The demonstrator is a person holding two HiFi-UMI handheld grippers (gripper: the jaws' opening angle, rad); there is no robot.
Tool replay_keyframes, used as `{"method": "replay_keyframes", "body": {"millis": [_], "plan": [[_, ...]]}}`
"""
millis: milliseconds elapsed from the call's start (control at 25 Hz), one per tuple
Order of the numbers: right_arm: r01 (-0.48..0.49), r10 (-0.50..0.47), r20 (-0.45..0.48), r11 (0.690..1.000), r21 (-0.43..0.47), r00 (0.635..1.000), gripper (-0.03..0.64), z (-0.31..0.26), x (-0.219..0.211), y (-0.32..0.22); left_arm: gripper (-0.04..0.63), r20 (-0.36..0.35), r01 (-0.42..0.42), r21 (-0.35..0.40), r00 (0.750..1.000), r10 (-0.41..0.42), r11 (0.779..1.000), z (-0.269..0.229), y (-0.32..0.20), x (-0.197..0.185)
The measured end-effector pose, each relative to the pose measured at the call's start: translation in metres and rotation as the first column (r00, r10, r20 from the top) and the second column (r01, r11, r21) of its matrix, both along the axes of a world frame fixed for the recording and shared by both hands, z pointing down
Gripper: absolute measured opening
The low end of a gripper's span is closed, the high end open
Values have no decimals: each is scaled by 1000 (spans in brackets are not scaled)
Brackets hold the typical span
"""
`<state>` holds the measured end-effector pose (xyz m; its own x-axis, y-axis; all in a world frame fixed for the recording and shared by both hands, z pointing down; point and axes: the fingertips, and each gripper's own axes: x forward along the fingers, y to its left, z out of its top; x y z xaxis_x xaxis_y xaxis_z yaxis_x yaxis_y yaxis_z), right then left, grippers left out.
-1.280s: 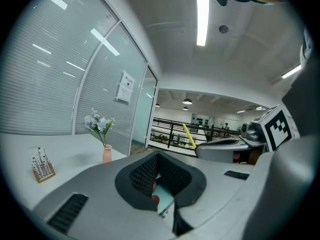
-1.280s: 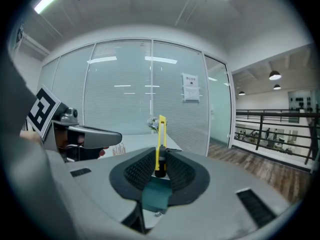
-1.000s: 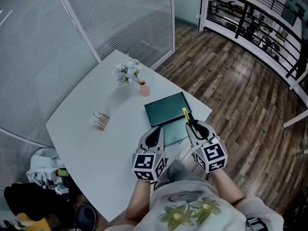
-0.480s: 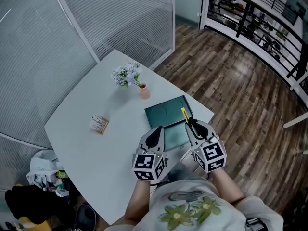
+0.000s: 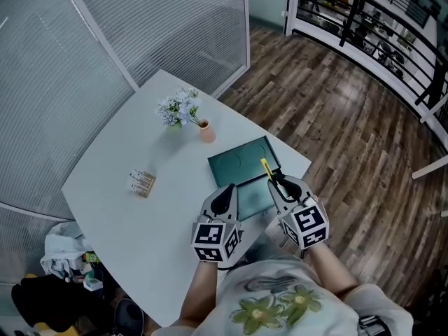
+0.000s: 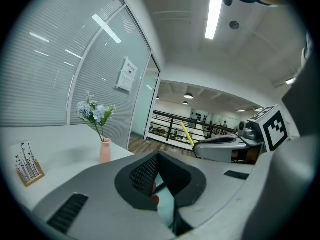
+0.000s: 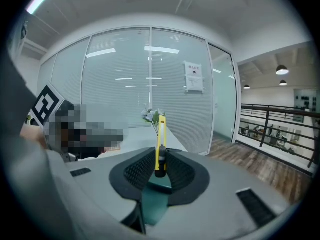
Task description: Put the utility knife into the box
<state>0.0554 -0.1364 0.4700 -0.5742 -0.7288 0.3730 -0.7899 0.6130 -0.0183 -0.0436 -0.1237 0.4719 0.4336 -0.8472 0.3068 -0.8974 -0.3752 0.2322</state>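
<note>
A yellow utility knife [image 5: 267,168] sticks out forward from my right gripper [image 5: 278,185], whose jaws are shut on its dark end. In the right gripper view the knife [image 7: 160,139] stands upright between the pads. The dark green box [image 5: 241,161] lies on the white table [image 5: 126,145] just ahead of both grippers, with a paler green part [image 5: 255,196] nearer me. The knife's tip hangs over the box's right edge. My left gripper [image 5: 225,197] is beside the right one, over the box's near-left side, shut with nothing in it.
A pink vase of pale flowers [image 5: 205,131] stands behind the box. A small card stand [image 5: 142,183] sits on the table's left part. The table's right corner [image 5: 302,163] is close to the knife. Beyond it is wooden floor [image 5: 350,117]. Glass partitions stand behind.
Both grippers have sunk a little toward the table and box. The knife stays in the right gripper's hold.
</note>
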Motion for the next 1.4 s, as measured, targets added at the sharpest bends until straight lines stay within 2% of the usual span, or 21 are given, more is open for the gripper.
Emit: {"method": "replay_keyframes", "body": {"millis": [800,1400], "plan": [[93,-100,-130,994,-56,987,71,38,-19,-5,0,2,1,-62,1000,-1,998,24,-10,-23],[167,-185,-221,981,-99,958,71,62,-20,-1,0,2,38,-75,999,-38,996,28,-12,-32]]}}
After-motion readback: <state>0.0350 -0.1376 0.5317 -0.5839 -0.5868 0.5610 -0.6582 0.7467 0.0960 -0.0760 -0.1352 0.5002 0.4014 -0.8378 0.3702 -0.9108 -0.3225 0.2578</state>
